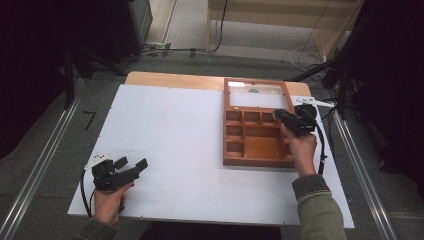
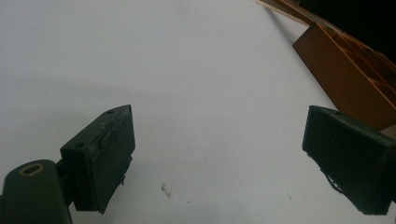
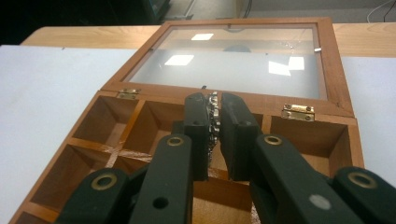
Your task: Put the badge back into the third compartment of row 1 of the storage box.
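Right gripper (image 1: 278, 116) sits at centre right of the high view, over the back row of compartments in the wooden box (image 1: 257, 148). In the right gripper view its fingers (image 3: 196, 126) are closed on a small silvery chain (image 3: 214, 114), pinched between the pads; the chain's links show in the narrow gap, running from the fingertips down toward the lower middle of the frame. The chain hangs above the middle rear compartment, just in front of the hinged edge.

The box lies open on the right half of the white bench (image 1: 170, 145). Its glass-panelled lid (image 3: 243, 60) is folded back flat, filling the upper middle of the right gripper view, joined to the box by two brass hinges (image 3: 297, 112). Compartments visible look bare wood.

Left gripper (image 1: 134, 166) is at the lower left of the high view, held by a hand (image 1: 109, 202) near the bench's front edge, well apart from the box. In the left gripper view its fingers (image 2: 109, 154) stand wide apart over bare white bench, holding nothing; a corner of the box shows at the upper right.
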A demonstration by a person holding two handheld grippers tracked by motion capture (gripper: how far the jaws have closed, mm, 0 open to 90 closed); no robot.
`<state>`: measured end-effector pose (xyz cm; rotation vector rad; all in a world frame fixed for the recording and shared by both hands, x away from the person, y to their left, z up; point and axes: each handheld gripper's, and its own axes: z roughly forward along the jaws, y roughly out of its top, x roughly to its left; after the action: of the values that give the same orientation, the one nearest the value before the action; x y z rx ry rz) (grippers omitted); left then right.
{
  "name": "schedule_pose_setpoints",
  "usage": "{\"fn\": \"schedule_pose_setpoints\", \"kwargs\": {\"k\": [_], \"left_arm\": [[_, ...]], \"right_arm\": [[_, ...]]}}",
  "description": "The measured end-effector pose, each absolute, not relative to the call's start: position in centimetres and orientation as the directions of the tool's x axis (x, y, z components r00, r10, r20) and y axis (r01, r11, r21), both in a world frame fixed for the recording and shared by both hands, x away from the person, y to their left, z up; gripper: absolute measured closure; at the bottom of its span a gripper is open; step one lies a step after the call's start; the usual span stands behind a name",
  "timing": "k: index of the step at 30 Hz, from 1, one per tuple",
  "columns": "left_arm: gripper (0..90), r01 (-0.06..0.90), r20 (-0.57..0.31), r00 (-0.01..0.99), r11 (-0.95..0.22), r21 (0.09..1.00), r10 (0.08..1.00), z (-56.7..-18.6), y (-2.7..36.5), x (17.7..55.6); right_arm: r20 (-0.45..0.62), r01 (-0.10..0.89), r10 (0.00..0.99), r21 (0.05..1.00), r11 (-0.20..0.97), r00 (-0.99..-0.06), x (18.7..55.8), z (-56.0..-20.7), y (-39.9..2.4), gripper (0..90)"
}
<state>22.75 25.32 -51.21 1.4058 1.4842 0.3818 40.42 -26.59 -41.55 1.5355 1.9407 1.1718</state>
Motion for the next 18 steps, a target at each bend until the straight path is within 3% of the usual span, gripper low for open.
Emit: {"fn": "schedule_pose_setpoints", "kwargs": {"k": [18], "left_arm": [[9.5,0.558,-0.441,0.195,0.271,0.785,0.876,-51.2,25.3,22.8]], "right_arm": [[0.171,0.632,0.944,0.773,0.051,-0.284,42.6,-43.4,-25.9,78.9]]}}
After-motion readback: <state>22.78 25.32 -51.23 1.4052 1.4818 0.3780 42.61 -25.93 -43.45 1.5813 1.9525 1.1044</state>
